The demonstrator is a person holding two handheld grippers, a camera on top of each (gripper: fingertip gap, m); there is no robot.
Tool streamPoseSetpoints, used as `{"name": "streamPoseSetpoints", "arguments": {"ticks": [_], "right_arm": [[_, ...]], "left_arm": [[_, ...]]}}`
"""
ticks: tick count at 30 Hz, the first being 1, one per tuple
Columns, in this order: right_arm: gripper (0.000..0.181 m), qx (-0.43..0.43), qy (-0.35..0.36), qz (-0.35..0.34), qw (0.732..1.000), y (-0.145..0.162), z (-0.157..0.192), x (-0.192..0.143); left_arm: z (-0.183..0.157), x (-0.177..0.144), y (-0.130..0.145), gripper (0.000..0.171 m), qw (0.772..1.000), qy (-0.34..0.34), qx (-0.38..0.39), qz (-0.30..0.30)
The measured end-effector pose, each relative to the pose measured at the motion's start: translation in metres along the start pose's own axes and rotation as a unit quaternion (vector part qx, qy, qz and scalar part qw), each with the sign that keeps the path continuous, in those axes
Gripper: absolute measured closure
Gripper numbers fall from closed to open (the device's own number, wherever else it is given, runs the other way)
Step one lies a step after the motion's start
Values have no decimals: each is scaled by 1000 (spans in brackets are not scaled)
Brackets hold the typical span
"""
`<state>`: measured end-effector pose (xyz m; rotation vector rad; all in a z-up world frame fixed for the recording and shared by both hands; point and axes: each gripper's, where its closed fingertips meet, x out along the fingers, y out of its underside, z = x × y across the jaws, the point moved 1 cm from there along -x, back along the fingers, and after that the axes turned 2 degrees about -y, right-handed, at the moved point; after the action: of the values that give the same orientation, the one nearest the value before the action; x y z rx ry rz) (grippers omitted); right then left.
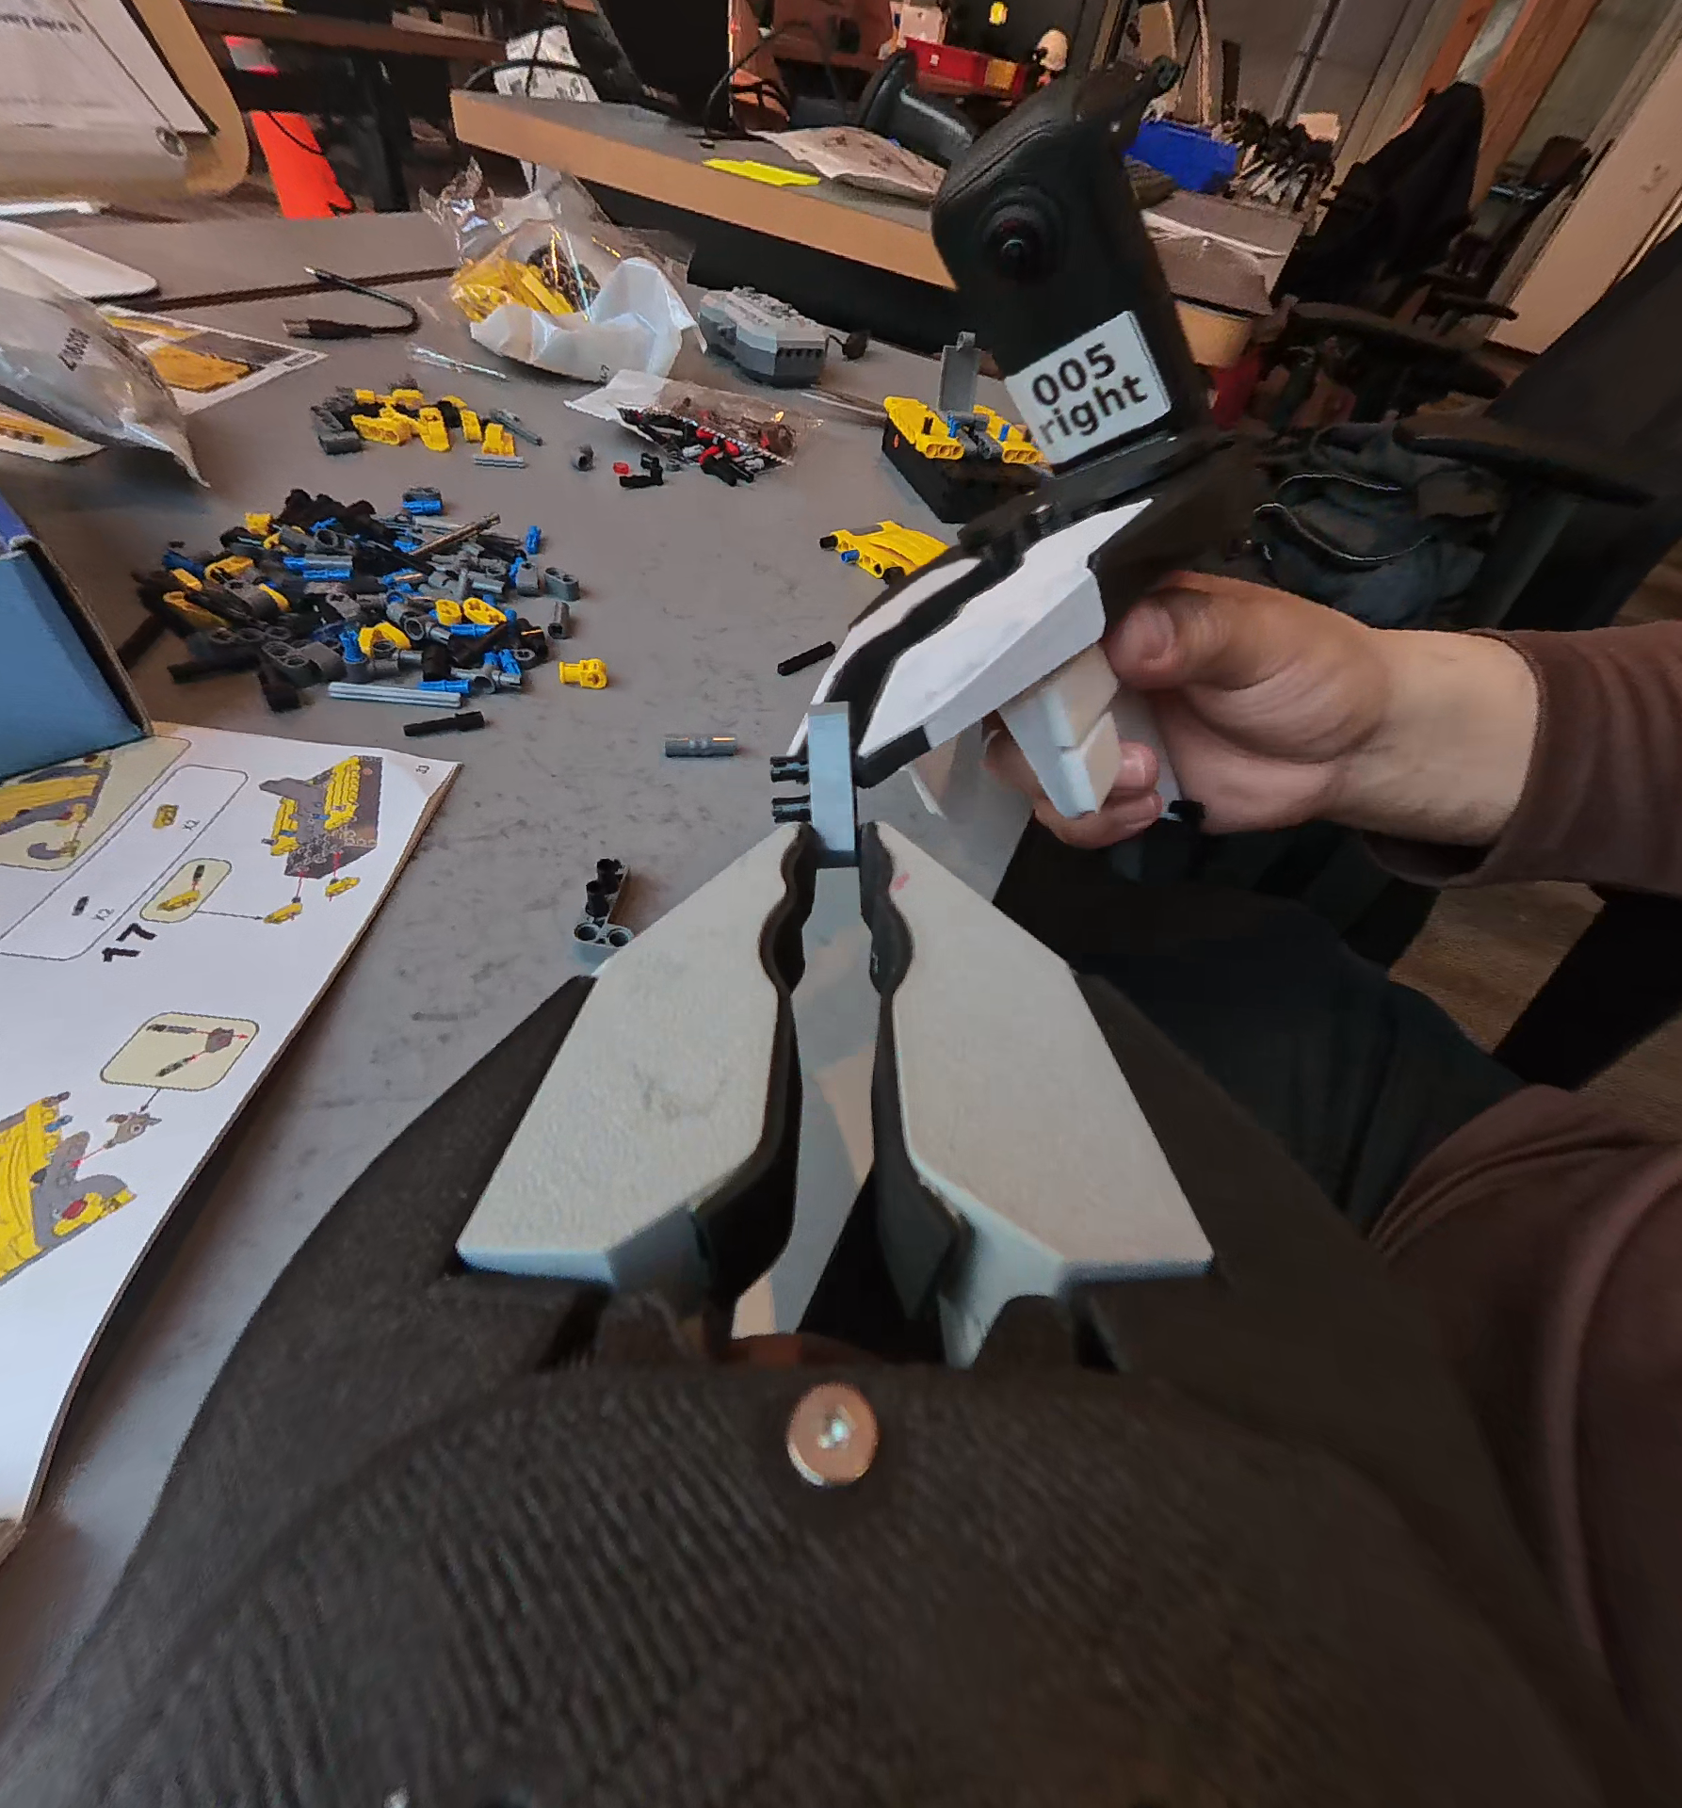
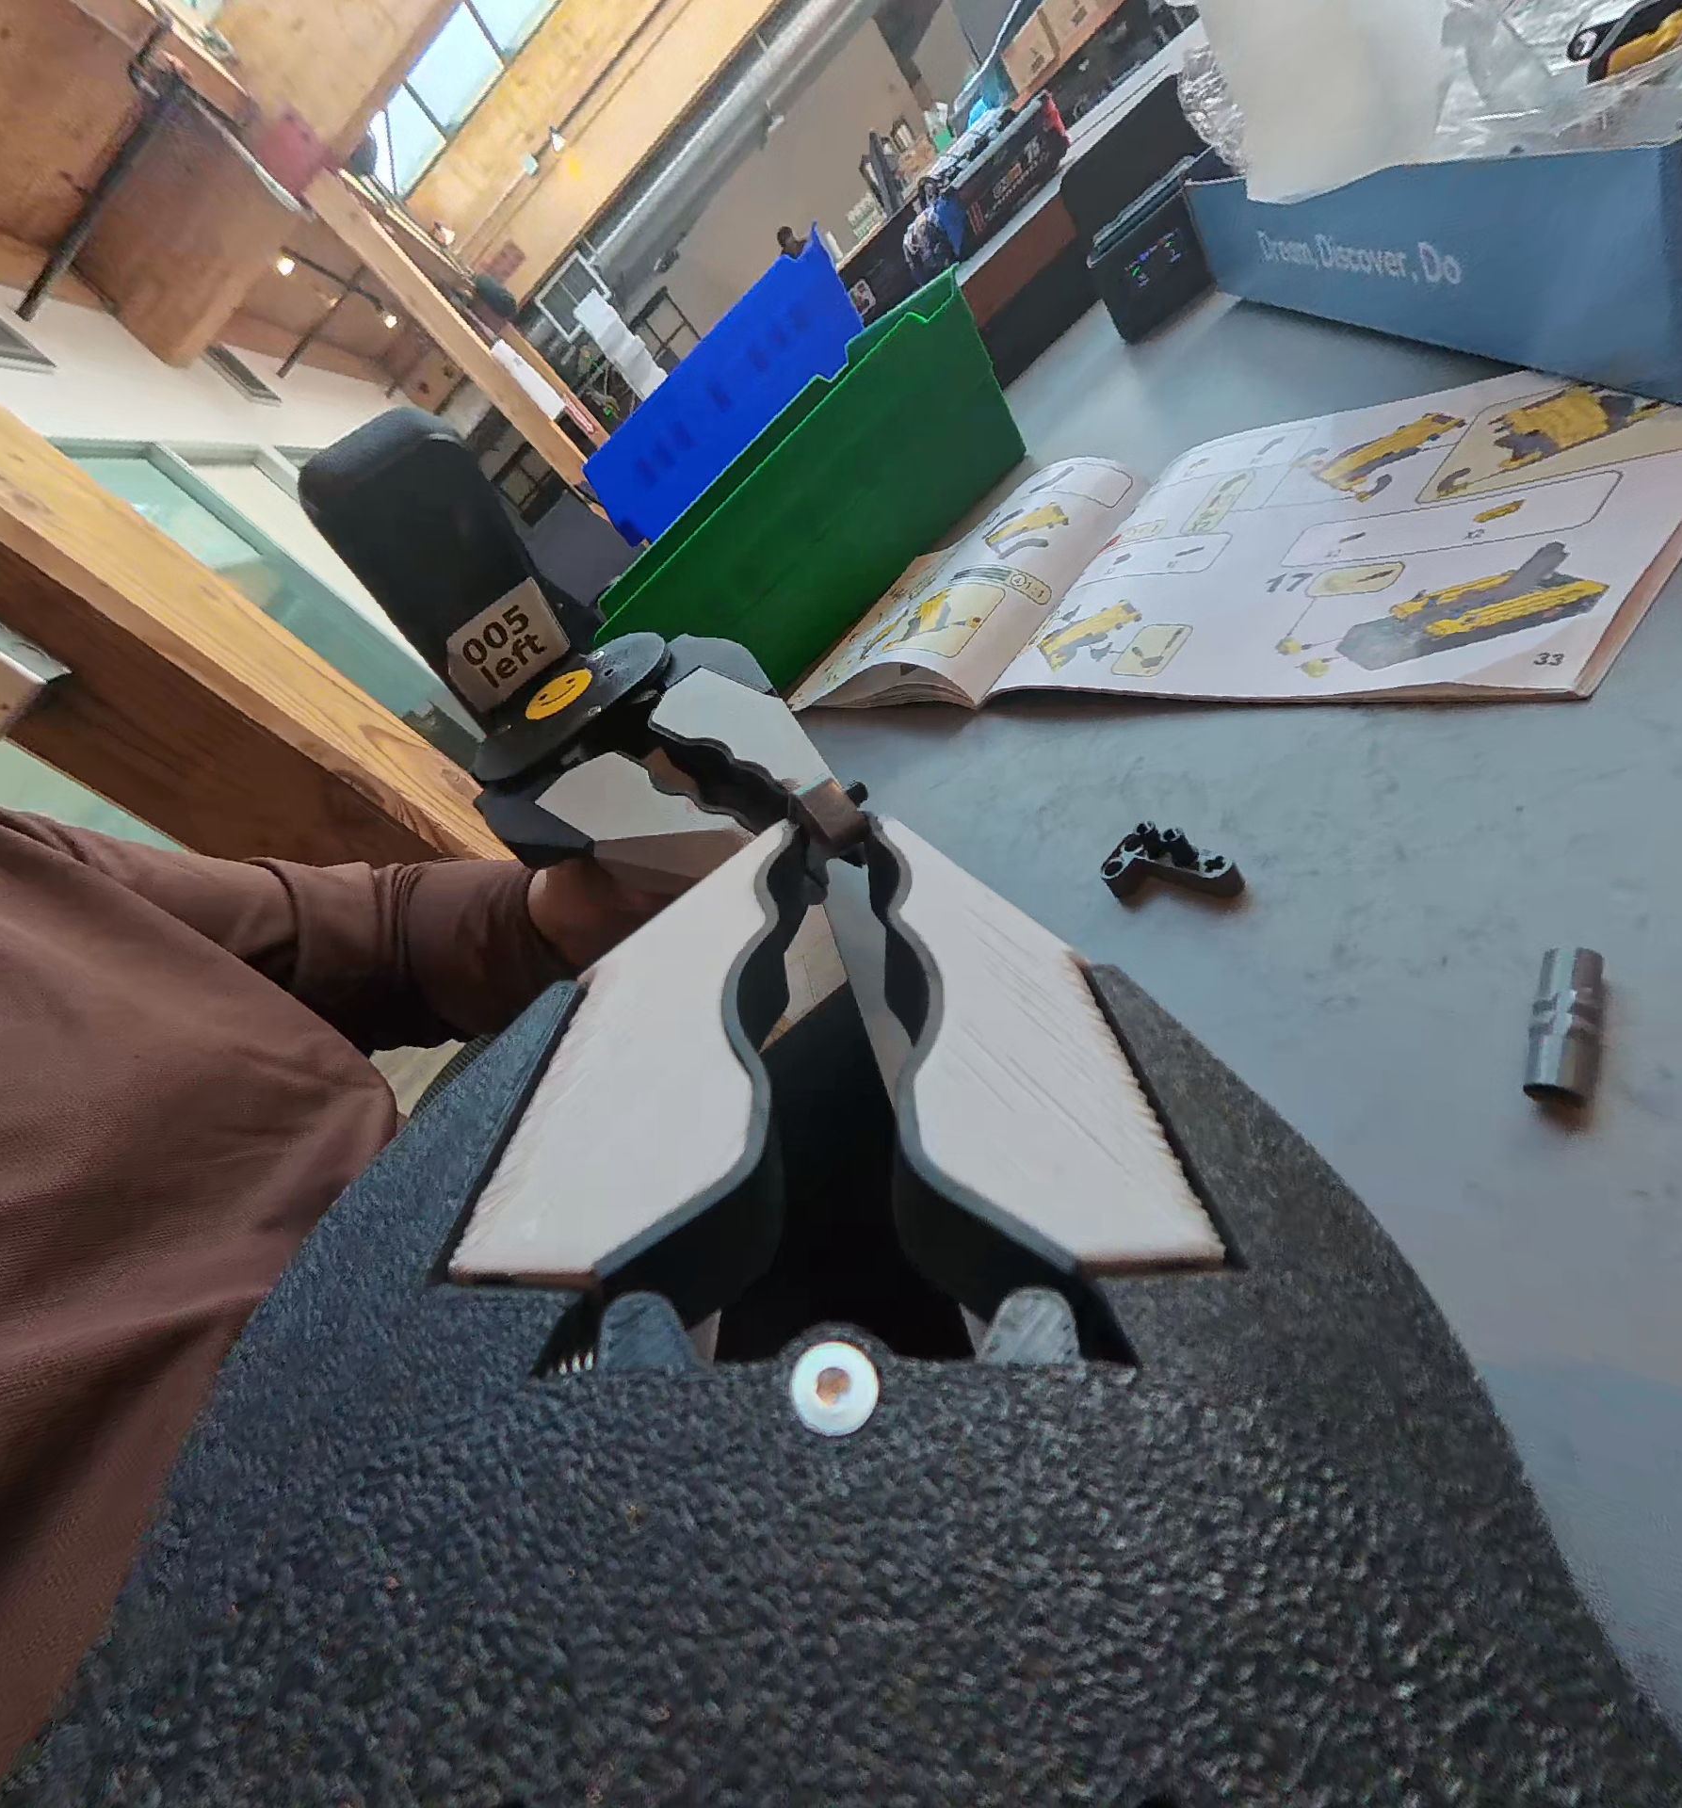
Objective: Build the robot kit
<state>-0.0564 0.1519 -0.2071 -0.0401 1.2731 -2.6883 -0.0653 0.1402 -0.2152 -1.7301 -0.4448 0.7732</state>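
Note:
My left gripper (image 1: 832, 843) is shut on the lower end of a small grey beam (image 1: 832, 773) and holds it upright above the grey table (image 1: 544, 832). Two black pins (image 1: 788, 788) stick out of the beam to the left. My right gripper (image 1: 818, 724) comes in from the right in a person's hand (image 1: 1287, 704), its tips against the beam's upper part. In the right wrist view, my right gripper (image 2: 832, 849) is closed on the same beam (image 2: 832, 820), tip to tip with the left gripper (image 2: 808, 783).
An open instruction booklet (image 1: 133, 978) (image 2: 1307, 567) lies on the table beside a blue box (image 1: 15, 646) (image 2: 1454, 264). A pile of small parts (image 1: 367, 607), an L-shaped piece with pins (image 1: 605, 920) (image 2: 1170, 861) and a grey sleeve (image 1: 700, 746) (image 2: 1561, 1027) lie nearby. A green bin (image 2: 818, 509) and a blue bin (image 2: 729, 391) stand behind. Both grippers' tips are close together, under 4 cm apart.

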Motion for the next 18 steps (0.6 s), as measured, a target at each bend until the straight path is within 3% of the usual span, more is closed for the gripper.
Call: {"name": "streamPoseSetpoints", "arguments": {"ticks": [3,18], "right_arm": [[171,35,-32,-24,999,-5,6,1],[174,54,-76,-55,994,-9,11,3]], "left_arm": [[1,-1,-4,165,1000,-6,8,-12],[-4,-1,-10,166,984,49,-166,-40]]}}
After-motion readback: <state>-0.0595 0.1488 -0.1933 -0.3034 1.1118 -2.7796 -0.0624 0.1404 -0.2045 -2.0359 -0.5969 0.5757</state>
